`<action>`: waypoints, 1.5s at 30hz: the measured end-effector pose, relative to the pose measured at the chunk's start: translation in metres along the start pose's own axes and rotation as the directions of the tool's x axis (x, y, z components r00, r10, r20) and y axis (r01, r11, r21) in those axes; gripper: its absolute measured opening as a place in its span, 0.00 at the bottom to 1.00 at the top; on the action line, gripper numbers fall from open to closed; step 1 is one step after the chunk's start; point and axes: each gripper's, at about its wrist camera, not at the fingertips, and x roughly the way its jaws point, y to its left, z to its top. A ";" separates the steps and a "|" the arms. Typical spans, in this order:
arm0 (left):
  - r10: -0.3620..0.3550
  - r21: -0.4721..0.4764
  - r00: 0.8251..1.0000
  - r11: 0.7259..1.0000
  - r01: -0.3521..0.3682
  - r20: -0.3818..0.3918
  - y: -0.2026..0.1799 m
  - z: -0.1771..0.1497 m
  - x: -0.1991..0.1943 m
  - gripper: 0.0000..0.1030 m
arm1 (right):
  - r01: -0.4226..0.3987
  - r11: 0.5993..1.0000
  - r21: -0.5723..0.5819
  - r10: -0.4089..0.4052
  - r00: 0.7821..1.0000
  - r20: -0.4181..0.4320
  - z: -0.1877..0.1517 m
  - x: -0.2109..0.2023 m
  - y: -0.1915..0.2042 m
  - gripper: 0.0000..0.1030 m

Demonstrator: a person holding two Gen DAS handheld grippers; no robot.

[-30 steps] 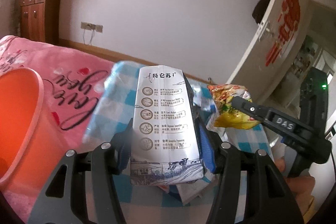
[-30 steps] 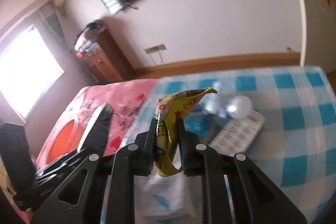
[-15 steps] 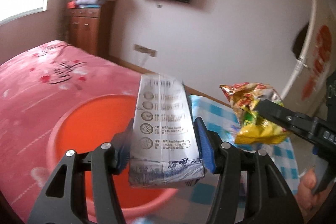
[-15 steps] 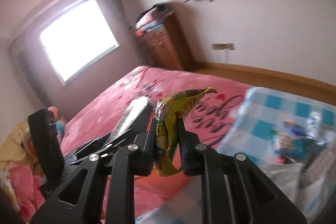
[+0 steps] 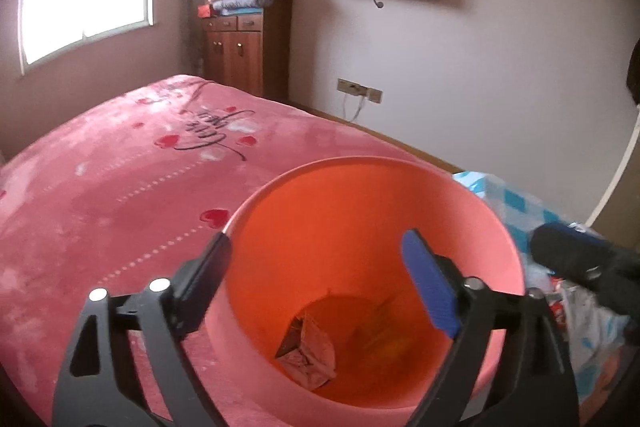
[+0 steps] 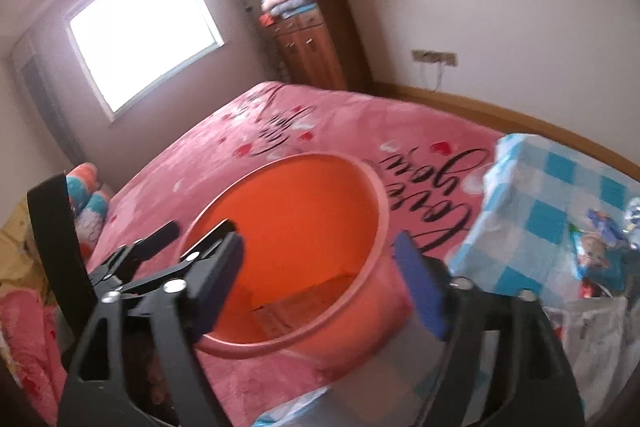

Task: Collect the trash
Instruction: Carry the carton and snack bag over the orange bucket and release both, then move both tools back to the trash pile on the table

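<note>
An orange plastic bin point(image 5: 360, 163) stands on the pink bed. My left gripper point(image 5: 316, 247) hangs over its mouth, jaws opening wide with nothing between them. A white milk carton point(image 5: 308, 353) lies at the bottom, with a yellowish wrapper point(image 5: 380, 331) dimly visible beside it. In the right wrist view my right gripper point(image 6: 316, 247) is above the bin point(image 6: 304, 157) too, its jaws opening and empty. The left gripper point(image 6: 200, 227) shows at the bin's left rim. One of the right gripper's fingers point(image 5: 572, 251) is a dark blur at the right.
A table under a blue-checked cloth point(image 6: 560, 203) stands right of the bin, with more wrappers and bottles point(image 6: 596, 251) on it. The pink bedspread point(image 5: 120, 187) spreads left and behind. A wooden cabinet point(image 5: 244, 55) stands at the far wall.
Both grippers swung left from the table to above the bin. Both have opened; the milk carton and the yellow snack wrapper have left the jaws, and the carton lies in the bin.
</note>
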 end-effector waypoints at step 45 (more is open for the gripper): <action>-0.203 0.327 0.979 0.927 0.185 0.022 -0.184 -0.046 -0.066 0.92 | 0.459 0.862 0.216 -0.497 0.851 0.173 -0.114 -0.171 -0.124 0.90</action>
